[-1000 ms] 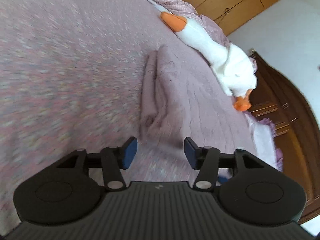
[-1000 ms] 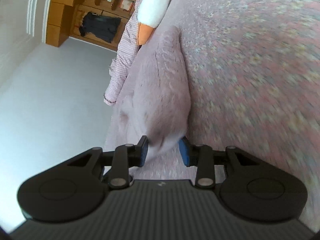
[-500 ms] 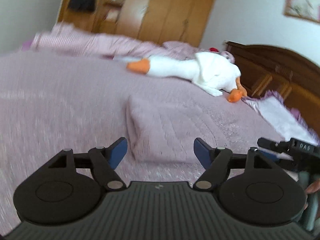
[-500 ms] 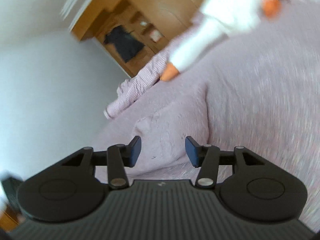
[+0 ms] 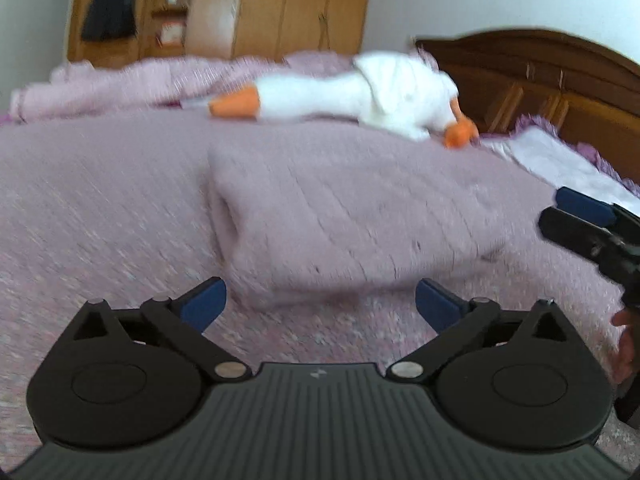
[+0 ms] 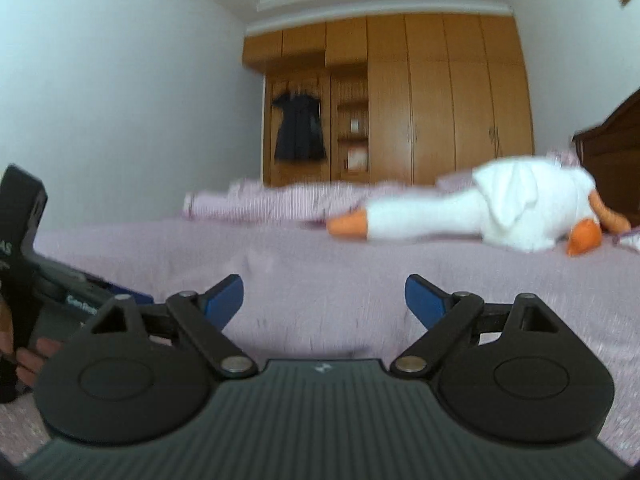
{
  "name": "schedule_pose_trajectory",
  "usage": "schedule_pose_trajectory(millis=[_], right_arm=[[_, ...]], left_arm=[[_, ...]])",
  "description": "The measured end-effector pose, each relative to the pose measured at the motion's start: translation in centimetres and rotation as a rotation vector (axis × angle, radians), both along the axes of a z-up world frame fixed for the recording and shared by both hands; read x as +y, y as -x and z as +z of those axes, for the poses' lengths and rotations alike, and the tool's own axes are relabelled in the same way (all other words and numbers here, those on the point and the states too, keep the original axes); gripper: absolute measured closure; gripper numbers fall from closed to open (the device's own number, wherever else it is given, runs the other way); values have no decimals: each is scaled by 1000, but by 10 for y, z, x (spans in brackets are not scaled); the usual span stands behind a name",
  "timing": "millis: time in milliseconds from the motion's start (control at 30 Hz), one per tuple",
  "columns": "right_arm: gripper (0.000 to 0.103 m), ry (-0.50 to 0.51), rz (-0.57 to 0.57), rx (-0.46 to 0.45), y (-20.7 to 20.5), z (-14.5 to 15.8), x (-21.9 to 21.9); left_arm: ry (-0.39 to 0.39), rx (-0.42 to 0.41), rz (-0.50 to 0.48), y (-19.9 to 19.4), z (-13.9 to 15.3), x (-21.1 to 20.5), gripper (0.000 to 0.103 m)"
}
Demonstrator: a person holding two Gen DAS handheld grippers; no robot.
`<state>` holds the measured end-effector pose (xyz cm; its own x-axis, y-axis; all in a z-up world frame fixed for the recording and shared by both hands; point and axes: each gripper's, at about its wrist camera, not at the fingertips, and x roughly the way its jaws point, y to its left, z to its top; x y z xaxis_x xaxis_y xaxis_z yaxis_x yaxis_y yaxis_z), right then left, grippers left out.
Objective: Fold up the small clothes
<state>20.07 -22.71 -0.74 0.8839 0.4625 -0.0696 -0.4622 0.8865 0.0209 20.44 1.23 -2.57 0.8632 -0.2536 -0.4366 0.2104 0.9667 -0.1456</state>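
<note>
- Left wrist view: the left gripper is spread wide with nothing in it. The folded pink cloth lies on the bed at 12 o'clock. A white toy goose lies behind it. The right gripper peeks in at 3 o'clock.
- Right wrist view: the right gripper is spread wide and holds nothing. The cloth is a blurry pink bump at 12 o'clock. The goose is at 2 o'clock, and a wardrobe stands behind.

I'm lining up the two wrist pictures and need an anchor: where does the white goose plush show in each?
Left wrist view: the goose plush lies across the upper middle, beyond the folded garment.
Right wrist view: the goose plush lies at mid-height on the right, on the bed.
Shared landmark: the wooden wardrobe behind it.
</note>
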Motion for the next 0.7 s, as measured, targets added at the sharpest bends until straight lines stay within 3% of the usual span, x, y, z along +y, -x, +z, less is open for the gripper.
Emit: schedule_pose_trajectory(millis=[133, 233, 700], right_arm=[[13, -20, 35, 41, -4, 1, -3], [0, -30, 39, 45, -4, 1, -7], [0, -20, 35, 57, 2, 0, -2]], left_arm=[[-1, 3, 13, -3, -5, 0, 0], [-15, -12, 20, -2, -5, -3, 0], [-37, -33, 25, 3, -5, -5, 0]])
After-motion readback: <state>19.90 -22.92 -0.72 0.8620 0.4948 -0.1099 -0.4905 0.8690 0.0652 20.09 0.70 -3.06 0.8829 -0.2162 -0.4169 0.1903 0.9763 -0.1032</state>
